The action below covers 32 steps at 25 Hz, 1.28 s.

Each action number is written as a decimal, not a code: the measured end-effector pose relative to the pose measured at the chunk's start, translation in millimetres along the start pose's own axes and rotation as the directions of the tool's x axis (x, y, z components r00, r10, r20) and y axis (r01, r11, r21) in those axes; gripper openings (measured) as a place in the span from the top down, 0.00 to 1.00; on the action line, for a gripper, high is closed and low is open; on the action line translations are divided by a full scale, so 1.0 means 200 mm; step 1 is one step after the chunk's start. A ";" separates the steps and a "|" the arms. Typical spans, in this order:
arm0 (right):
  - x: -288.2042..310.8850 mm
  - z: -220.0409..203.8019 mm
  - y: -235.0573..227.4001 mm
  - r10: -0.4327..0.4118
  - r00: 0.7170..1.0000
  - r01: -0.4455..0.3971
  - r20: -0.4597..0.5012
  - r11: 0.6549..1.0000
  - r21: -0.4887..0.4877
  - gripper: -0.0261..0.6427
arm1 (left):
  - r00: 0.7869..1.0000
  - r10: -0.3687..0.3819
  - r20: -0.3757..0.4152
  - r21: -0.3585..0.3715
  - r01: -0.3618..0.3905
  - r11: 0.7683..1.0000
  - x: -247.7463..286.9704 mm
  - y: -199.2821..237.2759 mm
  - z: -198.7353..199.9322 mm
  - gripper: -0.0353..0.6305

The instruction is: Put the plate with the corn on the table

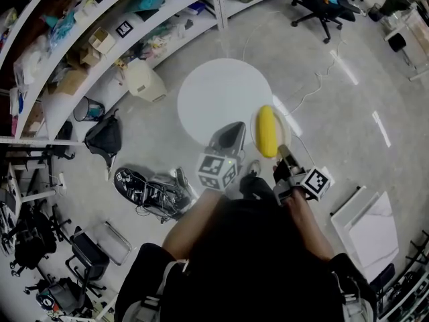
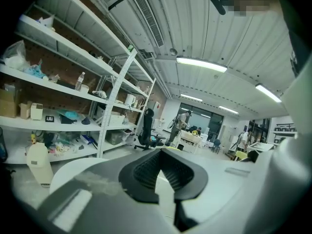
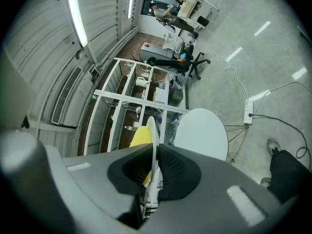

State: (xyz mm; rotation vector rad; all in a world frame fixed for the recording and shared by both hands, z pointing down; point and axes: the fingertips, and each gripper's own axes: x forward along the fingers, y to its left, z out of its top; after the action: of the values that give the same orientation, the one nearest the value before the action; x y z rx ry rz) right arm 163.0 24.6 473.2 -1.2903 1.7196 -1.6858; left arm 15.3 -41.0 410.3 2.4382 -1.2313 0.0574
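Our right gripper (image 1: 282, 154) clamps the rim of the plate (image 3: 152, 130) holding 1 corn (image 1: 267, 131), near the round white surface (image 1: 214, 92), while our left gripper (image 1: 229, 134) stands apart and empty.

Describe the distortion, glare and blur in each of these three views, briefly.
Head view: fisheye bows the shelves into arcs; light streaks glare off the floor; the person's torso is underexposed. Left gripper view: ceiling lights blown out, the left gripper soft, corners vignetted. Right gripper view: horizon rolled sideways, strip light overexposed, plate in focus.
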 end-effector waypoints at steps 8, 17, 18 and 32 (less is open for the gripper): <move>0.02 0.17 -0.04 0.002 1.000 -0.003 -0.030 1.000 -0.013 0.91 | 0.999 0.031 0.011 0.002 -0.031 1.000 0.16 -0.06 0.03 0.94; 0.06 0.31 -0.08 0.025 0.998 -0.025 -0.064 1.000 -0.004 0.91 | 0.997 0.076 0.033 0.002 -0.076 0.997 0.26 -0.09 0.07 0.94; 0.06 0.32 -0.09 0.028 0.998 -0.027 -0.065 1.000 0.003 0.91 | 0.996 0.079 0.034 0.001 -0.079 0.997 0.27 -0.09 0.07 0.94; 0.15 0.44 -0.18 0.013 0.998 -0.013 -0.055 1.000 -0.015 0.91 | 0.995 0.095 0.027 -0.001 -0.095 0.995 0.40 -0.04 0.05 0.94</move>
State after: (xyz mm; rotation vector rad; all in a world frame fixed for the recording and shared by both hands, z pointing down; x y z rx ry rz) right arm 231.4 -42.6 499.8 -1.2476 1.7722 -1.7189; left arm 68.2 -102.0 415.3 2.3871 -1.3592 0.0513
